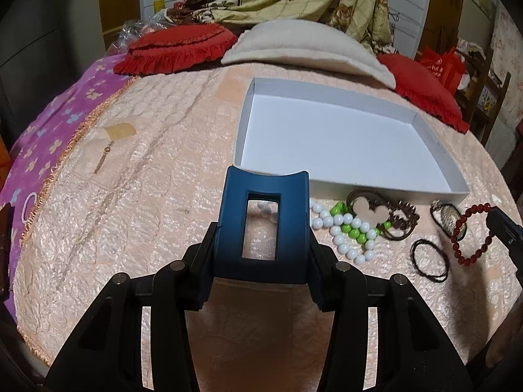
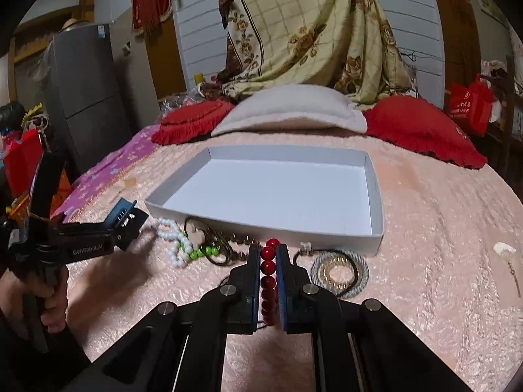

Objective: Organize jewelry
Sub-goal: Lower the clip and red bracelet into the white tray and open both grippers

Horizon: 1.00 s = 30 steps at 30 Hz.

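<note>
A white open box (image 1: 330,137) lies empty on the bed; it also shows in the right wrist view (image 2: 284,192). In front of it lie a white and green bead strand (image 1: 346,232) (image 2: 178,245), a brown ornament with a pale tag (image 1: 369,212), black loops (image 1: 430,259) and a grey ring bracelet (image 2: 340,272). My right gripper (image 2: 268,261) is shut on the red bead bracelet (image 2: 268,271), which also shows in the left wrist view (image 1: 470,232). My left gripper (image 1: 263,202) looks shut and empty, just left of the white beads.
The pink quilted bedspread (image 1: 137,215) carries a small chain with a tan tag (image 1: 112,140) at the left and a white pendant (image 2: 505,250) at the right. Red cushions (image 1: 176,47) and a beige pillow (image 1: 304,45) lie behind the box.
</note>
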{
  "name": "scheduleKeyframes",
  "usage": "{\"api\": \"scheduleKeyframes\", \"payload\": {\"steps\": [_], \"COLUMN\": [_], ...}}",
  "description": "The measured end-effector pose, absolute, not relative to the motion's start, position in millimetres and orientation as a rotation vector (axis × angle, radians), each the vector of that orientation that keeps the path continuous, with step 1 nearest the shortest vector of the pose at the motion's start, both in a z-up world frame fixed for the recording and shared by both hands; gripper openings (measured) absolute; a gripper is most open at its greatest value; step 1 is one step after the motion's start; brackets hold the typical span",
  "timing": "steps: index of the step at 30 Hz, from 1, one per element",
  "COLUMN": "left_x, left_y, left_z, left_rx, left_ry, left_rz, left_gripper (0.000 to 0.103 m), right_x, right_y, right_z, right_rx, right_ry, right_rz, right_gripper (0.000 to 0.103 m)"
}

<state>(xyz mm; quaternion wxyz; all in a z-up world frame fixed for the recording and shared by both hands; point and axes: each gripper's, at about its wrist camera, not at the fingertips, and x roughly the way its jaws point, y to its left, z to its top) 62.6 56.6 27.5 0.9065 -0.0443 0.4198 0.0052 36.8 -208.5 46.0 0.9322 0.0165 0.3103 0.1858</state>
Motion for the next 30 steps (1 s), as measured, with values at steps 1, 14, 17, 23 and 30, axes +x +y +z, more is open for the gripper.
{"api": "scheduleKeyframes", "payload": {"steps": [1,14,17,23,30], "left_x": [63,146,165,186,188], "left_y": [59,43,35,42,39], "left_z": [32,52,45,16,9], "left_rx": [-0.111,-0.218,-0.228,-0.252,-0.181], "left_ry": [0.849,0.799,0.803,0.892,0.903], "left_rz": [0.006,-0.036,-0.060,-0.047,-0.008], "left_gripper": [0.046,0.046,0.046,0.046,0.046], "right_x": [38,123,149,180,193], "right_y": [-209,-219,-221,-212,-202], "right_z": [48,79,71,47,35], "right_rx": [0.036,0.159,0.214,0.316,0.328], "right_ry": [0.630,0.619,0.652,0.737,0.775], "right_rz": [0.379,0.385,0.396,0.442,0.433], "right_gripper": [0.008,0.008,0.008,0.008,0.008]}}
